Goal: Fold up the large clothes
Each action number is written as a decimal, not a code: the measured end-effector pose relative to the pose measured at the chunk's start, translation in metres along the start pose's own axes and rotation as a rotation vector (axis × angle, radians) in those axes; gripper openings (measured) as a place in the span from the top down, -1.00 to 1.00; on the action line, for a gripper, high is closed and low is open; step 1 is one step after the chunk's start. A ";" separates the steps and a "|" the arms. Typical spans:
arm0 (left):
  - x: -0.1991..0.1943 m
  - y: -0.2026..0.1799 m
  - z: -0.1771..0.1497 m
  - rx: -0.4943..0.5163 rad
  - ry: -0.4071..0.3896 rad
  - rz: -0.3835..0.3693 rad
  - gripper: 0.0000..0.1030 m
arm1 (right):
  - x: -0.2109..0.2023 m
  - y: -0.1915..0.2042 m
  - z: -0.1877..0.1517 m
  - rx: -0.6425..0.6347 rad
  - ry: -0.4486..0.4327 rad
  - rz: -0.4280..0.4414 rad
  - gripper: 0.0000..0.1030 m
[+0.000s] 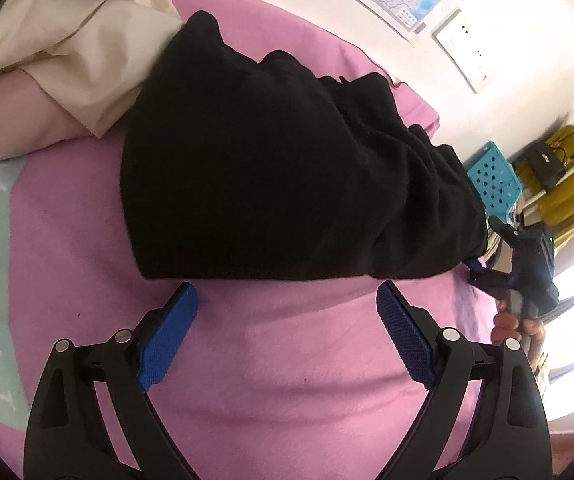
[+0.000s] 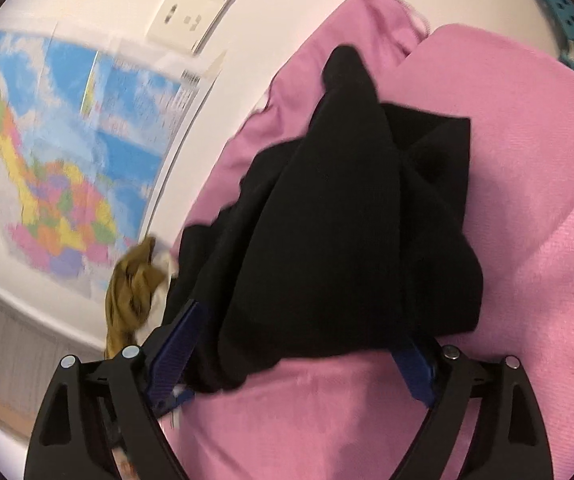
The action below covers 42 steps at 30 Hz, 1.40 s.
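A black garment [image 1: 267,160] lies folded in a thick bundle on the pink bed cover [image 1: 287,380]. My left gripper [image 1: 287,292] stands open just short of the bundle's near edge, blue pads [image 1: 167,340] apart with only pink cover between them. Held by a hand [image 1: 515,324], my right gripper [image 1: 487,272] sits at the bundle's right end. In the right wrist view the black garment [image 2: 347,220] drapes between and over the wide-spread fingers [image 2: 179,344] of the right gripper [image 2: 299,324]. The pads stand clear of the cloth's sides, and its right fingertip is hidden under the fabric.
Cream bedding [image 1: 67,52] and a mustard garment [image 2: 135,292] lie past the bundle by the wall. A map [image 2: 67,160] and sockets [image 2: 191,12] are on that wall. A blue perforated stool [image 1: 495,180] and yellow cloth [image 1: 567,192] stand beyond the bed's edge.
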<state>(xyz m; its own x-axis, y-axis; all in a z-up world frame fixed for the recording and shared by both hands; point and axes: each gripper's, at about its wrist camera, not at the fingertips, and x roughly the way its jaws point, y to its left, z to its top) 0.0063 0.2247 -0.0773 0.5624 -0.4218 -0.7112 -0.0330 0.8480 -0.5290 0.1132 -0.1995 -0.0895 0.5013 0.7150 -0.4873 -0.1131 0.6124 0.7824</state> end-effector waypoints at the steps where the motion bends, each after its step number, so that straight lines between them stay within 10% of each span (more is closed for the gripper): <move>1: 0.001 -0.001 0.001 -0.007 0.003 -0.013 -0.77 | 0.003 0.002 0.000 0.002 -0.007 -0.009 -0.75; 8: 0.010 0.004 0.017 -0.087 -0.004 -0.075 -0.79 | 0.027 0.017 0.004 -0.014 -0.022 -0.087 -0.86; 13: 0.010 0.008 0.029 -0.149 -0.030 -0.129 -0.79 | 0.025 0.014 0.007 -0.031 -0.017 -0.055 -0.03; 16: 0.011 0.005 0.035 -0.148 -0.039 -0.110 -0.57 | 0.025 0.010 0.009 -0.017 0.000 -0.030 -0.17; 18: 0.013 0.005 0.038 -0.154 -0.037 -0.100 -0.48 | 0.029 0.003 0.010 0.033 0.000 0.015 -0.63; 21: 0.017 0.008 0.041 -0.174 -0.034 -0.090 -0.41 | 0.036 0.014 0.012 -0.020 0.013 -0.035 -0.62; 23: 0.016 0.009 0.042 -0.173 -0.037 -0.076 -0.29 | 0.040 0.018 0.011 -0.056 0.022 -0.084 -0.25; 27: 0.010 0.001 0.043 -0.126 -0.042 -0.028 0.21 | 0.036 0.028 0.012 -0.117 0.031 -0.069 0.32; 42: -0.080 -0.060 0.016 0.137 -0.155 -0.061 0.38 | -0.053 0.093 -0.010 -0.389 -0.020 0.056 0.46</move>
<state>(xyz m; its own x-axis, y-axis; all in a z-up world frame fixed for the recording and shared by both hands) -0.0240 0.2126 0.0190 0.6803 -0.4286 -0.5945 0.1115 0.8623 -0.4940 0.0673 -0.1767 0.0053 0.5014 0.7463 -0.4376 -0.4551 0.6577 0.6002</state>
